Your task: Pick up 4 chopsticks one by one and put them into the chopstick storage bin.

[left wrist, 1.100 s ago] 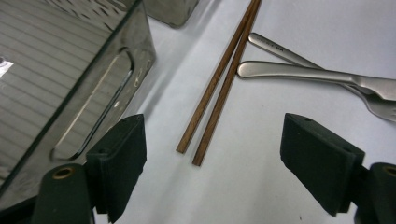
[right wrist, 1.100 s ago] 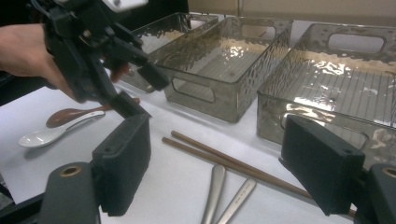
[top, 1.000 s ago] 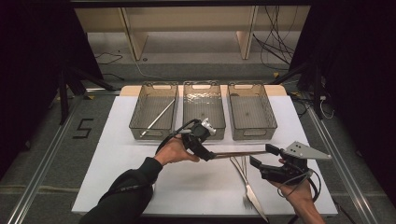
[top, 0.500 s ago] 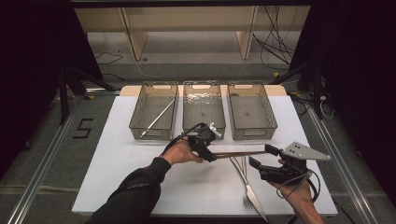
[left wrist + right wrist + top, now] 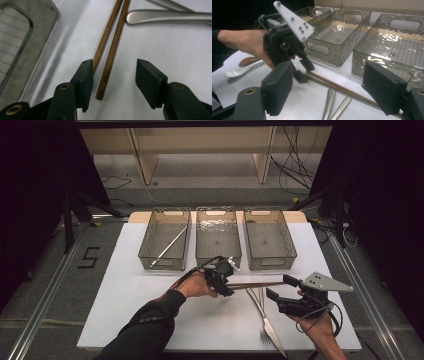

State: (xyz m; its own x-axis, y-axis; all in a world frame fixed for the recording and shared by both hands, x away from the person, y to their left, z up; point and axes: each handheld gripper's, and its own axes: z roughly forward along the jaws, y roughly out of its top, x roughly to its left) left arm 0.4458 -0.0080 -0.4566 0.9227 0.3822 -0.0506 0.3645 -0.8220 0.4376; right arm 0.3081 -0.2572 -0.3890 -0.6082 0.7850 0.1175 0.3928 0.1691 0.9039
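Observation:
Two brown wooden chopsticks (image 5: 260,284) lie side by side on the white tabletop (image 5: 150,310), in front of the bins. My left gripper (image 5: 226,289) is at their left ends. In the left gripper view it (image 5: 113,65) stands open, its jaws straddling both chopstick ends (image 5: 107,60); one stick touches the left pad (image 5: 86,77). My right gripper (image 5: 281,288) is open near the chopsticks' right end. In the right gripper view its open jaws (image 5: 332,82) frame the chopsticks (image 5: 329,85) and the left gripper (image 5: 284,47) beyond them.
Three clear bins (image 5: 164,267) (image 5: 218,210) (image 5: 270,266) stand in a row at the back; a metal rod (image 5: 169,246) lies in the left one. A fork and knife (image 5: 265,317) lie near the front edge. A white spoon (image 5: 235,71) lies behind the left hand.
The left gripper has shifted slightly right and down onto the chopsticks' left ends. The right gripper has stayed in place.

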